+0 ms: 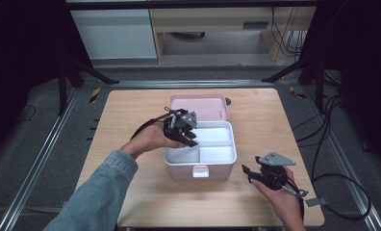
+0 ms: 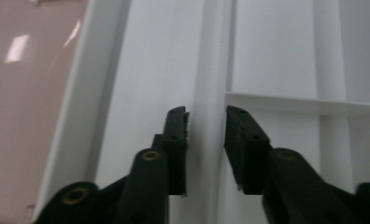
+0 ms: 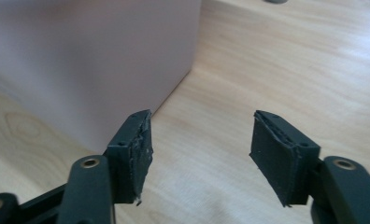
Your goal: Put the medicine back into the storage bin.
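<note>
A pink box (image 1: 179, 171) stands open mid-table, its lid (image 1: 198, 107) tipped back, with a white compartment tray (image 1: 217, 154) inside. My left gripper (image 1: 191, 139) hangs over the tray's left part. In the left gripper view its jaws (image 2: 206, 116) stand apart on either side of a raised white divider (image 2: 211, 70), and a gap shows at each pad. My right gripper (image 1: 246, 171) is above the table at the box's front right, open with nothing between its fingers (image 3: 202, 126). The box's pink wall (image 3: 80, 60) lies just ahead on its left.
The wooden table (image 1: 131, 110) has bare room left, right and in front of the box. A white latch (image 1: 200, 171) sits on the box's front wall. Black cables (image 1: 333, 144) lie on the floor to the right, and dark frame legs stand at the far corners.
</note>
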Motion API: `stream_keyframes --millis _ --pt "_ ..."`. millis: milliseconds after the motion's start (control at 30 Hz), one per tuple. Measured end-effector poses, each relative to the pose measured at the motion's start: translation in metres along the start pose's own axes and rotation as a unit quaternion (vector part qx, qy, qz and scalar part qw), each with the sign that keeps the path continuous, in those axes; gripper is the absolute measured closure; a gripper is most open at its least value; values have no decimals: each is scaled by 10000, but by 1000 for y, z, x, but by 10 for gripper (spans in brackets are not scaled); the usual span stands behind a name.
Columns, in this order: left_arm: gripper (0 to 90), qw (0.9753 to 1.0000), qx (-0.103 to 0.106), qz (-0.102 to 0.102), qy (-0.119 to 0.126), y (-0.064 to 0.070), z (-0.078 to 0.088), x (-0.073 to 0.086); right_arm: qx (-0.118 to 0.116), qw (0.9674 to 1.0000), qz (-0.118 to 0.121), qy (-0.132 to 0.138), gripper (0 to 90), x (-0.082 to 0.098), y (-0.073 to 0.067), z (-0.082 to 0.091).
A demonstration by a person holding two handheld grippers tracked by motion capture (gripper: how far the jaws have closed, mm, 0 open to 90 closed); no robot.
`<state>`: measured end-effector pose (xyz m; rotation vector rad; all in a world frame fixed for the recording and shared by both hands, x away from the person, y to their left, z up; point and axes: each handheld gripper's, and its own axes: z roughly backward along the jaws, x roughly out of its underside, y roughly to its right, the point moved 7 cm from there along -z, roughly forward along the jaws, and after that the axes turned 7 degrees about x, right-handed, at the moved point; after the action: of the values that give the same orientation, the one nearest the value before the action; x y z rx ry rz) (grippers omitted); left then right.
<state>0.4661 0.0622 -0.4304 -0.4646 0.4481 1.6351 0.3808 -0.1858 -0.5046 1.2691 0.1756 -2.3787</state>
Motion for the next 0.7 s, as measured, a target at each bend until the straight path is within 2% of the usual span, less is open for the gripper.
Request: stream_keyframes --millis 33,100,133,167,267,333,433,467,533,567,600,667,700 --pt "519 9998 -121 104 91 -3 4 1 23 10000 -3 -5 436 -4 3 0" --pt "446 9992 -247 234 203 -6 10 2 41 9999 -97 -1 494 -12 9 -1" --pt "405 9984 -328 372 282 -9 13 3 58 9999 -101 -22 511 -16 12 -2" --pt "356 9969 -468 524 367 -13 17 4 77 9999 -70 -45 540 -22 16 -3" --pt "294 9915 -850 849 493 -24 28 8 95 9999 -60 -93 611 -48 25 -11" --pt "274 9859 -1053 1124 652 -33 35 11 141 9999 18 -99 652 -68 30 -17" --pt "249 9749 -1456 1483 803 -49 44 16 179 9998 30 -101 698 -96 36 -29" --pt "248 9722 -1514 1581 830 -53 46 18 178 9998 40 -108 713 -108 37 -35" --pt "254 9612 -1786 1878 944 -65 52 23 166 9998 40 -143 738 -126 39 -46" --pt "262 9574 -1861 1981 973 -70 53 25 156 9997 43 -157 746 -135 39 -52" --pt "273 9520 -1950 2119 1042 -77 56 28 138 9997 38 -172 750 -141 39 -57" --pt "309 9454 -2112 2267 1009 -87 58 35 123 9997 34 -213 761 -156 38 -71" --pt "330 9431 -2195 2302 968 -92 58 38 94 9996 15 -249 764 -164 37 -80"
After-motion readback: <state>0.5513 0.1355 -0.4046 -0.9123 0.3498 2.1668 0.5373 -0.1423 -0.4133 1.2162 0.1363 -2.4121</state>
